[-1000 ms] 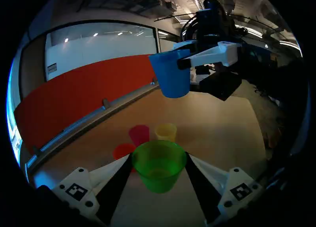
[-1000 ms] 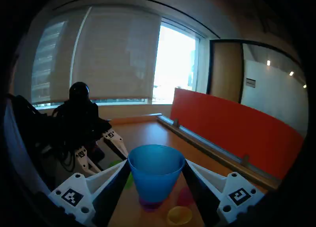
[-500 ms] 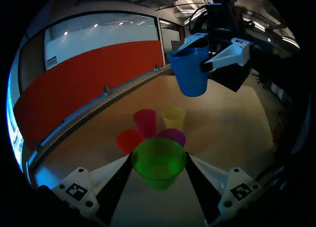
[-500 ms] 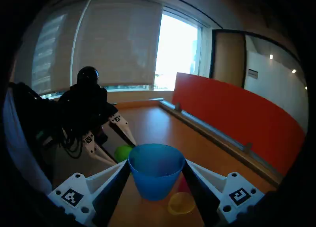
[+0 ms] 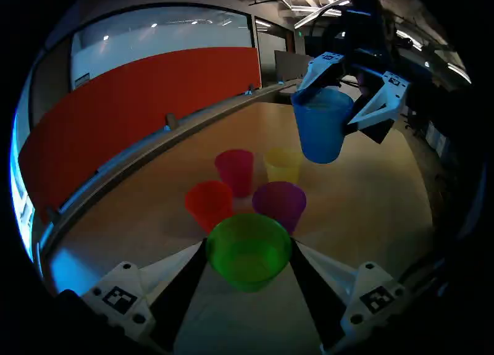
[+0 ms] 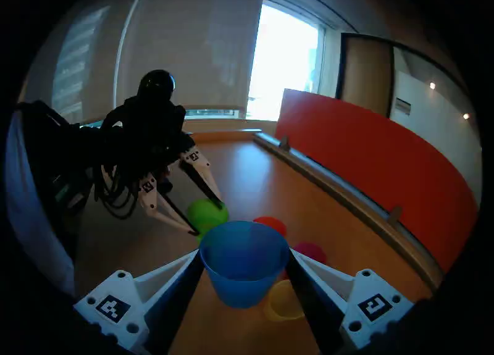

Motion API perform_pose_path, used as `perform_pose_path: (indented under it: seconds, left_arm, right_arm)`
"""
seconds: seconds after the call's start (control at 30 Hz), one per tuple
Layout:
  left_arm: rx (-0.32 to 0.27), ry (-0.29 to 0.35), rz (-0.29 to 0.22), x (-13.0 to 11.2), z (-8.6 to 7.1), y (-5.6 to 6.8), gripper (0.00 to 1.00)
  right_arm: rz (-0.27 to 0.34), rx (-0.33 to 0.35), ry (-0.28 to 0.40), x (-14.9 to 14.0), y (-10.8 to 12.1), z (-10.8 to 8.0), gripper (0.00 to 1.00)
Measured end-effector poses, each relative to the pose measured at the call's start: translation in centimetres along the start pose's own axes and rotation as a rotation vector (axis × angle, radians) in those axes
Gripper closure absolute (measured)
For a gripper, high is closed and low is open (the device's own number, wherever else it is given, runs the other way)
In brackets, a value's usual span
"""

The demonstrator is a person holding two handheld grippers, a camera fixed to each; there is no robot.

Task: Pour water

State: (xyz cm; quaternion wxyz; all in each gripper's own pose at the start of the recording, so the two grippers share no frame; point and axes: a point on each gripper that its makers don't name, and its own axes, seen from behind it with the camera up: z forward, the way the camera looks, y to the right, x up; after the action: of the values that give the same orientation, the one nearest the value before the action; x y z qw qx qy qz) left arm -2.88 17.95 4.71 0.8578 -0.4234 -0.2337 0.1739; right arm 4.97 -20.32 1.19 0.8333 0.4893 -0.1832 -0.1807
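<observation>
Left claw (image 5: 248, 249): mine; both fingers press the green cup (image 5: 249, 251), one on each side.
Right claw (image 6: 244, 265): mine; closed narrowly on the blue cup (image 6: 243, 270), with a finger against each side.
Blue cup, position: seen from the left gripper view (image 5: 321, 125), it is held clear of the surface (image 5: 376, 188), roughly upright. It sits beyond and to the right of the yellow cup (image 5: 283, 163), between the right claw's (image 5: 328, 108) white fingers.
Green cup, position: seen from the right gripper view (image 6: 207, 214), it is in the left claw (image 6: 206, 212), just beside the cluster of cups.
Edges: a rail (image 5: 123, 163) runs along one long side of the surface, and an orange-red partition (image 5: 136, 89) stands behind it.
Open room: bare wood lies on the side of the cluster away from the rail. In the right gripper view the surface (image 6: 247, 170) runs clear toward the window (image 6: 284, 65).
Cluster on the surface: red cup (image 5: 209, 202), pink cup (image 5: 235, 171), yellow cup and purple cup (image 5: 279, 203), all upright and close together.
Contents: I cannot tell whether any cup holds water.
Markings: square black-and-white markers (image 5: 118, 298) on my fingers; a small wall sign (image 5: 81, 81), too small to read.
</observation>
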Motion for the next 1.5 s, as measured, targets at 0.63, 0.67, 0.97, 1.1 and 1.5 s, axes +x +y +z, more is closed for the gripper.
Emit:
perform_pose_path:
  seconds: [0.63, 0.67, 0.97, 1.1, 1.5]
  left_arm:
    - [-0.029, -0.073, -0.036, -2.7, 1.8, -0.7, 0.10]
    - [-0.029, -0.073, -0.038, -2.8, 1.9, -0.7, 0.10]
    - [-0.037, -0.073, -0.047, -3.2, 2.2, -0.7, 0.09]
    - [-0.040, -0.071, -0.054, -3.3, 2.2, -0.8, 0.09]
    - [-0.053, -0.068, -0.073, -3.4, 1.9, -0.8, 0.05]
  right_arm:
    - [-0.036, 0.031, -0.068, -3.1, -1.3, 1.3, 0.07]
    - [-0.036, 0.032, -0.072, -3.2, -1.3, 1.3, 0.07]
    - [-0.039, 0.041, -0.099, -4.5, -1.5, 1.7, 0.07]
    - [-0.037, 0.045, -0.109, -5.2, -1.7, 1.9, 0.07]
    - [-0.005, 0.072, -0.136, -7.2, -2.9, 2.6, 0.07]
